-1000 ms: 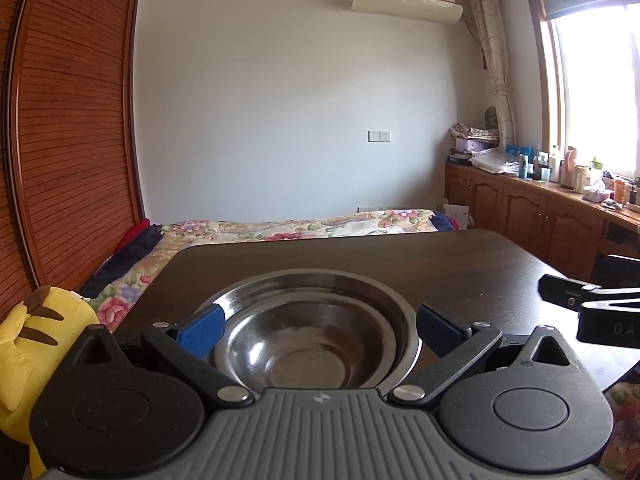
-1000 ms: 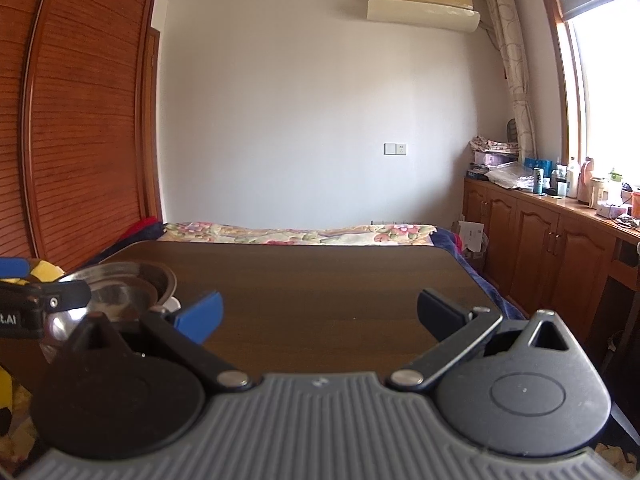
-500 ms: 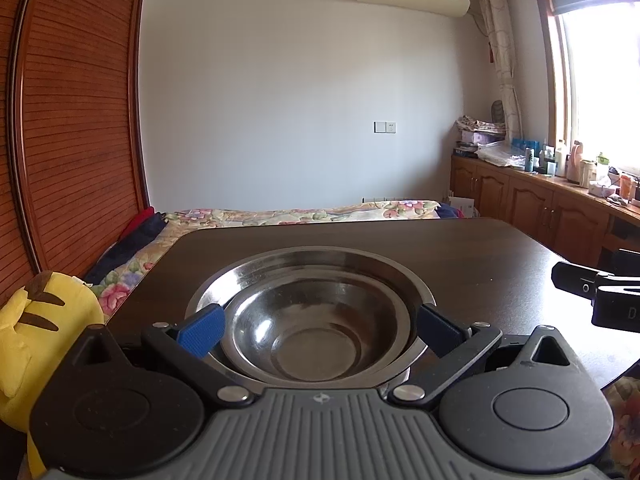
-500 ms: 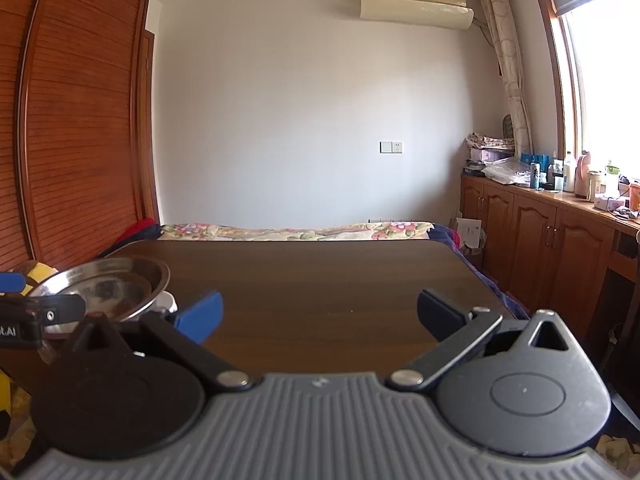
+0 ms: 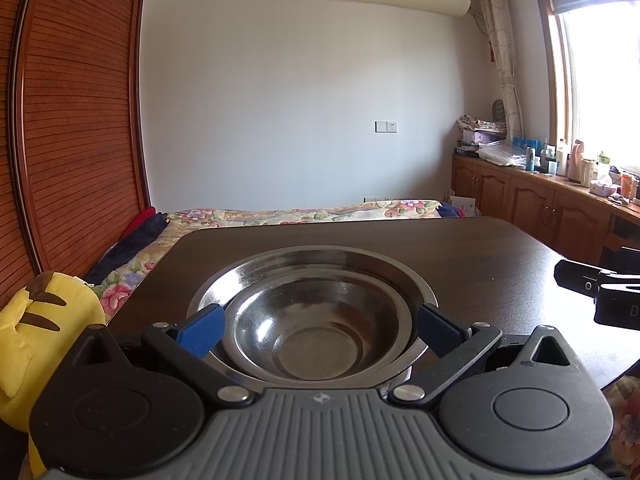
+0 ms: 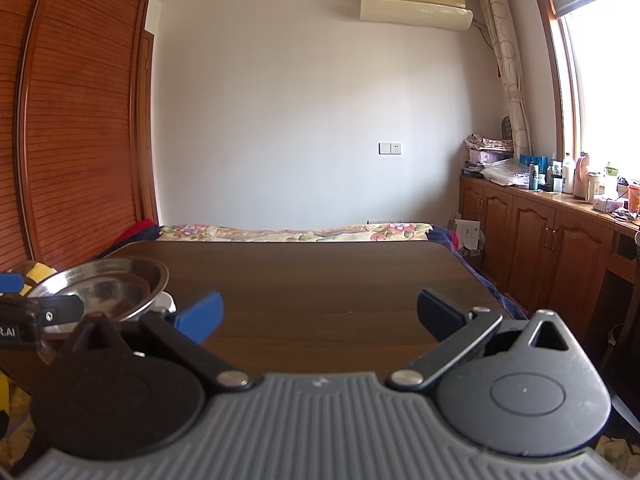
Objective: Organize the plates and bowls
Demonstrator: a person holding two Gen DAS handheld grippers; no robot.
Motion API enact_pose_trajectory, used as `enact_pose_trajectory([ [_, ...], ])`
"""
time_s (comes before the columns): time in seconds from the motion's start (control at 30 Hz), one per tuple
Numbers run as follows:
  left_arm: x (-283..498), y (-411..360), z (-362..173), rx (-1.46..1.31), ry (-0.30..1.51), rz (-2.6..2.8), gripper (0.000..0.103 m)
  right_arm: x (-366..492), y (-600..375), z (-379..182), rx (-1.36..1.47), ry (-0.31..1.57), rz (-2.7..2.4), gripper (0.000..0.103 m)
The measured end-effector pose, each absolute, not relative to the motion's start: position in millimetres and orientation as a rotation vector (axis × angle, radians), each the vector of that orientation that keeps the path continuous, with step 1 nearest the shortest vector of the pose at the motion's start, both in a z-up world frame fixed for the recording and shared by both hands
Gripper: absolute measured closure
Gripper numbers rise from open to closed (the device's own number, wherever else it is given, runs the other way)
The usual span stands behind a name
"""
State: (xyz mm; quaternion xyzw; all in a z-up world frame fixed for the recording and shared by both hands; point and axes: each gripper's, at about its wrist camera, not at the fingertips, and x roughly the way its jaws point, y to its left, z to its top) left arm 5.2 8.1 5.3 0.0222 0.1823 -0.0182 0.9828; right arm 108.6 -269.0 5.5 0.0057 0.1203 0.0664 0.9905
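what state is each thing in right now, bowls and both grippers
small steel bowl: upright, empty, nested inside the larger one
large steel bowl: upright, beneath the small one, near the left end of the table
left gripper: open, fingers either side of the bowls
right gripper: open, holds nothing, over bare table
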Motion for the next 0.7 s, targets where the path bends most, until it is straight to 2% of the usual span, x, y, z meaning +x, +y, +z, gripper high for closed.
enact_pose_trajectory([
  [0.7,5.6,8.9,5.0,0.046,0.366,-0.038,0.0,108.1,-272.1,3.9,0.011,0.242,0.131,0.0],
])
